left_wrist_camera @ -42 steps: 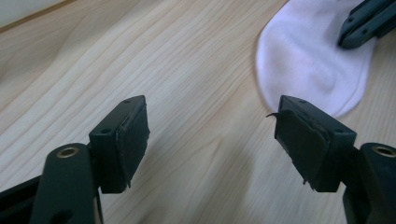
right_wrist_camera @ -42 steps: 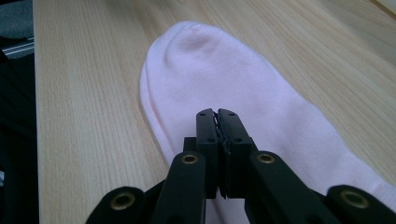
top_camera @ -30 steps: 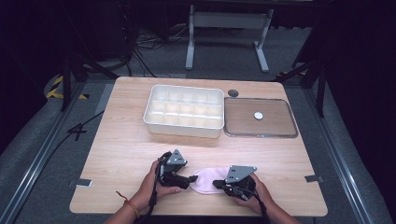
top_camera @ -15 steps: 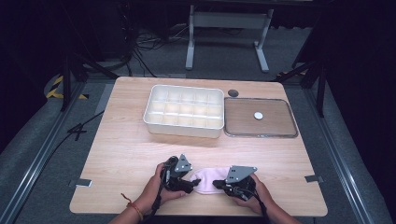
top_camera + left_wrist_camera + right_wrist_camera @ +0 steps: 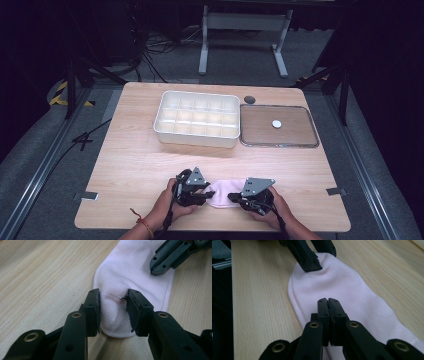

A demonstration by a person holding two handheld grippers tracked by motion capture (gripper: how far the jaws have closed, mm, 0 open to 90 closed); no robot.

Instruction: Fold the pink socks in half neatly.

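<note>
A pale pink sock (image 5: 222, 192) lies flat near the table's front edge, between my two grippers. My left gripper (image 5: 206, 195) sits at the sock's (image 5: 130, 272) left end. Its jaws (image 5: 112, 293) have just been closing and still stand apart, with the rounded end of the sock between them and the fabric starting to hump up. My right gripper (image 5: 231, 196) is shut, and its tips (image 5: 328, 300) rest on top of the sock (image 5: 352, 295) towards its other end. From the left gripper view, the right gripper (image 5: 155, 268) lies across the far part of the sock.
A white compartment box (image 5: 197, 120) stands at mid-table. To its right is a shallow tray (image 5: 280, 145) with a small white disc (image 5: 276, 123) on it. A dark round cap (image 5: 249, 99) lies behind them. Bare wood lies between the box and the sock.
My left gripper has slid a little right onto the sock's end and its jaws have narrowed around the fabric. The right gripper has stayed put.
</note>
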